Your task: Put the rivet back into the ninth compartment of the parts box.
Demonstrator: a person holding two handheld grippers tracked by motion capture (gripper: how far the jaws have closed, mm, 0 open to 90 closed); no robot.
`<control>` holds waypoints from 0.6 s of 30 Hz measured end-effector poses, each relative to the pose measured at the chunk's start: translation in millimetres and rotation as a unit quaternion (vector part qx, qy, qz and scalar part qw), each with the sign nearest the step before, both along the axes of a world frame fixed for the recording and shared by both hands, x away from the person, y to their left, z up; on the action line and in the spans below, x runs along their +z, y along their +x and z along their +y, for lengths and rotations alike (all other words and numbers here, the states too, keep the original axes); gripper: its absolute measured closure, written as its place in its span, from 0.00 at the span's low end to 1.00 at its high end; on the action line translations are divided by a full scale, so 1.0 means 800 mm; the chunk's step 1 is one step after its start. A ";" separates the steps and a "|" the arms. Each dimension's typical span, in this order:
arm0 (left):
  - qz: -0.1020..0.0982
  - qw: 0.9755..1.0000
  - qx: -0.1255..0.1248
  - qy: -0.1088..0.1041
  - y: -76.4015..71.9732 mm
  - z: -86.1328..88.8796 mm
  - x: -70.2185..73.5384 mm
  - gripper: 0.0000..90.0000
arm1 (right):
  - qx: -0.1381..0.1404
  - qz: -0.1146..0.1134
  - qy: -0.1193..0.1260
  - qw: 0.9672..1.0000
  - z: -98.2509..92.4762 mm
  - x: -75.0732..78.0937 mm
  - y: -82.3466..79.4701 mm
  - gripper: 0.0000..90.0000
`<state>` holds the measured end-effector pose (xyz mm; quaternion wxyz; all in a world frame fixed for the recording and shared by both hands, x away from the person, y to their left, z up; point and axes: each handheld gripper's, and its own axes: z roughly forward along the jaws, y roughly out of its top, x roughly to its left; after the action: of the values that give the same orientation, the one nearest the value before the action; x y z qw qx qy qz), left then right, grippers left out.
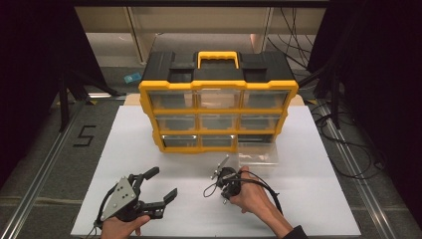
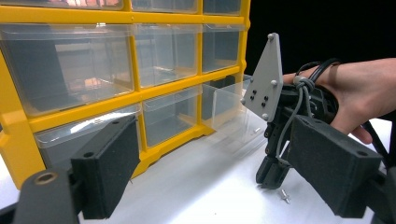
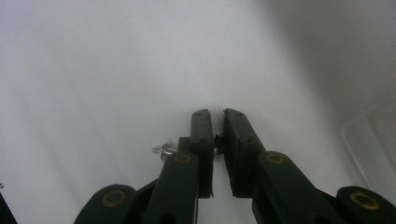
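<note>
At the near left of the white bench, the left hand-held gripper rests with its jaws spread wide and nothing between them. Right of it, the right hand-held gripper points down at the bench with its jaws pinched on a small silver screw. Farther off, a clear drawer stands pulled out at the lower right of the yellow and black organiser.
</note>
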<state>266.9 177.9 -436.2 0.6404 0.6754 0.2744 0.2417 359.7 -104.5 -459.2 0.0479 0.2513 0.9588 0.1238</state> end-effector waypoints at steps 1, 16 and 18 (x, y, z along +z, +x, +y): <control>0.000 1.000 0.000 0.000 0.000 0.000 0.000 0.18 | 0.000 0.000 0.000 1.000 0.000 0.000 0.000 0.92; -0.002 1.000 0.000 0.000 0.000 0.001 0.001 0.18 | 0.019 -0.042 0.035 0.998 -0.010 0.049 -0.007 0.93; -0.003 1.000 0.000 0.000 0.000 0.001 0.001 0.18 | 0.018 -0.048 0.049 0.998 -0.015 0.060 -0.008 0.93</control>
<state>266.9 178.6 -435.4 0.6412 0.6747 0.2729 0.2435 353.7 -116.3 -411.2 0.0795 0.2299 0.9526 0.1830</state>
